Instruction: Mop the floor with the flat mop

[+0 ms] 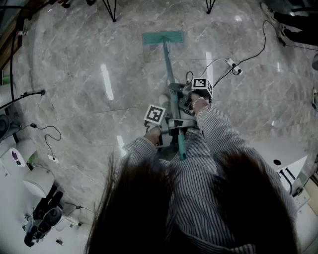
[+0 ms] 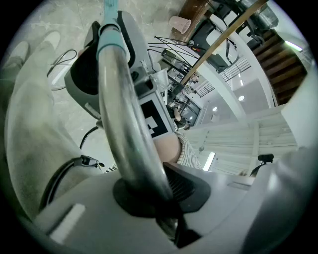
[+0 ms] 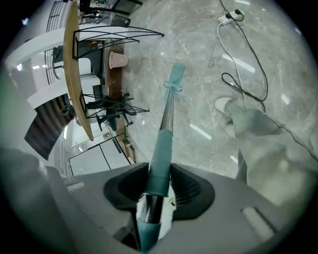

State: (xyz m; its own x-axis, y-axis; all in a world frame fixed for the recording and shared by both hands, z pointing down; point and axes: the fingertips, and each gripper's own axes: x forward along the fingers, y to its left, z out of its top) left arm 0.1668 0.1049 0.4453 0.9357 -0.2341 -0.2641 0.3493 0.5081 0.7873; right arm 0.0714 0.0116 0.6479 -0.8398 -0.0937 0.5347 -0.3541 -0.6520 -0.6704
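Observation:
The flat mop has a teal rectangular head (image 1: 162, 37) lying flat on the grey marble floor (image 1: 89, 64) ahead of me, and a metal pole (image 1: 169, 67) with teal sleeves running back to my hands. My right gripper (image 1: 185, 94) is shut on the pole, higher toward the head; in the right gripper view the teal sleeve (image 3: 161, 158) sits pinched between both pads of the right gripper (image 3: 158, 191). My left gripper (image 1: 171, 126) is shut on the pole nearer its teal end (image 1: 182, 149); the left gripper (image 2: 161, 191) clamps the bare metal pole (image 2: 121, 114).
A white cable and power strip (image 1: 233, 67) lie on the floor right of the mop pole. Black tripod legs (image 1: 113, 11) stand at the far edge. Machines and cables (image 1: 30, 149) crowd the left side. A white unit (image 1: 288, 171) stands at the right. My shoe (image 3: 223, 105) shows beside the pole.

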